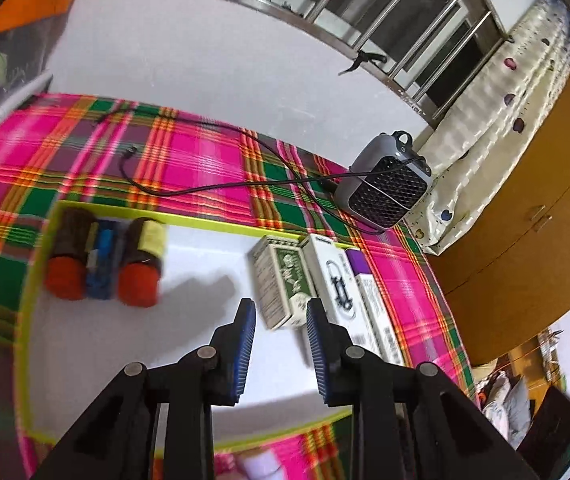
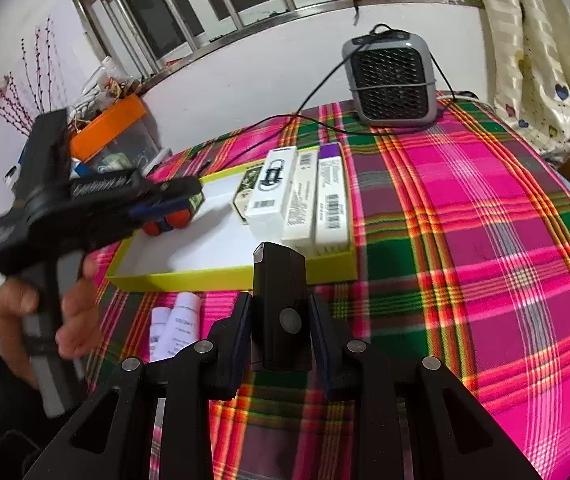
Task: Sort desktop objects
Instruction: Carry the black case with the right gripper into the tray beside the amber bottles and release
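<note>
right gripper point(image 2: 281, 320) fingers pinching a black box point(image 2: 281, 304), held just short of the tray point(image 2: 229, 274). left gripper point(image 1: 281, 344) fingers spread, empty, above the tray point(image 1: 41, 240) floor. already in: two bottles point(image 1: 101, 260) at one end, four cartons point(image 1: 321, 284) side by side at the other. left on the bench point(image 2: 465, 240): white tubes point(image 2: 175, 326) near the tray's front wall. probably past halfway.

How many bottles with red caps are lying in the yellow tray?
2. Both lie at the tray's left end: one bottle outermost, the other beside it, with a blue item between them. More may be hidden behind the left tongs in the right wrist view.
</note>
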